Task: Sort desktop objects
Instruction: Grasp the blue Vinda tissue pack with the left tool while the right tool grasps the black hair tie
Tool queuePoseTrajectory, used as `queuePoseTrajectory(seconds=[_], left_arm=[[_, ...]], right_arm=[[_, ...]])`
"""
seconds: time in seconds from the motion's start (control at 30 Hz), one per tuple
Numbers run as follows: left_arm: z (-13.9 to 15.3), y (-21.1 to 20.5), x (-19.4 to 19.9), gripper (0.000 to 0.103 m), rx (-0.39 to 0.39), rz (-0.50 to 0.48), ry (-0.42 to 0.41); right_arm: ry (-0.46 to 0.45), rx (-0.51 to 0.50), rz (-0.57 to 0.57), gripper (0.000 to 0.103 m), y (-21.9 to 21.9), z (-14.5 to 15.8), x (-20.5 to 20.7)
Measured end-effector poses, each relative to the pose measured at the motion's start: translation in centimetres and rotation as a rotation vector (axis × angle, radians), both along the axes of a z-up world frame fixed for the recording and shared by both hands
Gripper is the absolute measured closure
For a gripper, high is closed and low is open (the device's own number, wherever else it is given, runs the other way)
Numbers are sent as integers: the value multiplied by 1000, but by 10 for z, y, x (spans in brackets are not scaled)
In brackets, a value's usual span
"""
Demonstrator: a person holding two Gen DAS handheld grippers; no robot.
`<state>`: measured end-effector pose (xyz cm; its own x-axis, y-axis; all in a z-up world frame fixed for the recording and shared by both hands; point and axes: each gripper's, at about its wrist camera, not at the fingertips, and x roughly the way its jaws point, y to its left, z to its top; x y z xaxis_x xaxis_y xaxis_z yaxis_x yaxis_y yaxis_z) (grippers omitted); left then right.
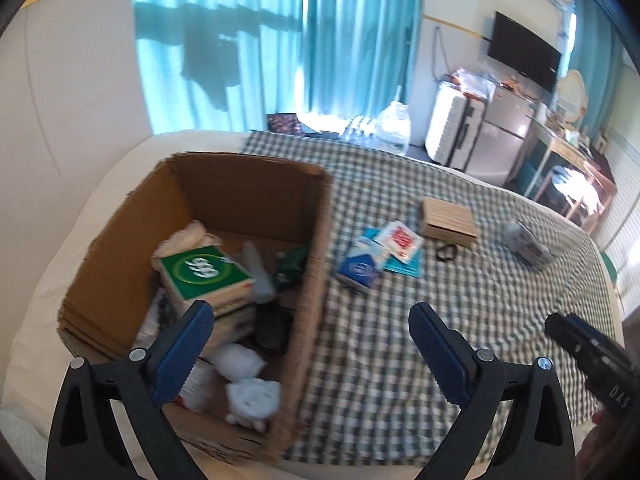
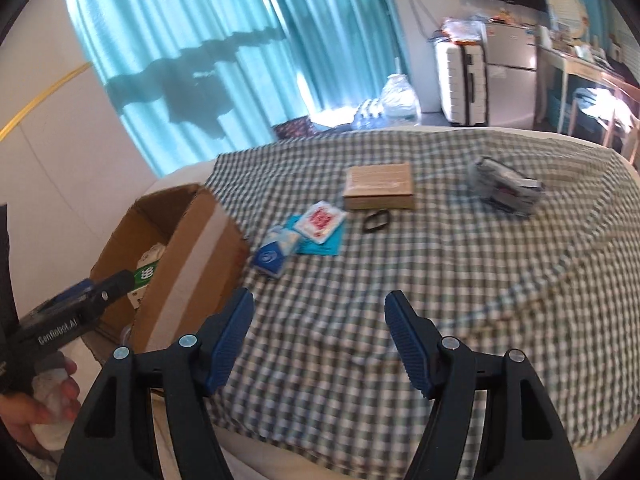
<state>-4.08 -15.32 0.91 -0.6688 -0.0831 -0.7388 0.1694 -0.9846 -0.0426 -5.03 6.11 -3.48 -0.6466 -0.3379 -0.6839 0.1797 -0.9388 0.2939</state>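
- Cardboard box (image 1: 224, 216) sits left on the checked cloth (image 1: 400, 320), already part-filled.
- Left gripper (image 1: 310, 334) and right gripper (image 2: 318, 326) both gape, empty.
- Blue tissue pack (image 2: 274, 254) lies just beside the box: light, squashy, best pinched across its narrow sides.

Matt corrugated cardboard box (image 1: 224, 216) is sitting under the left tool (image 1: 310, 332); woven checked cloth (image 2: 440, 280) is lying beneath the right tool's (image 2: 319, 320) ribbed blue pads (image 2: 230, 340).
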Motion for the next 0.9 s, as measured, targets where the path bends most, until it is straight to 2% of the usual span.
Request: queuePoseTrajectory(seconds=[0.23, 0.37, 0.5, 0.73, 0.9], left_arm=[[-17, 61, 6, 1, -1, -56, -16], [-34, 81, -1, 1, -33, -83, -55], [-48, 90, -17, 1, -58, -121, -65], [-89, 99, -72, 1, -67, -179, -91], [-118, 108, -114, 1, -148, -227, -80]], right_arm=[[51, 0, -91, 35, 63, 5, 24], [21, -7, -133, 35, 90, -11, 24], [-3, -77, -159, 35, 111, -23, 17], [-59, -99, -119, 35, 107, -46, 0], [-102, -56, -86, 35, 93, -68, -18]])
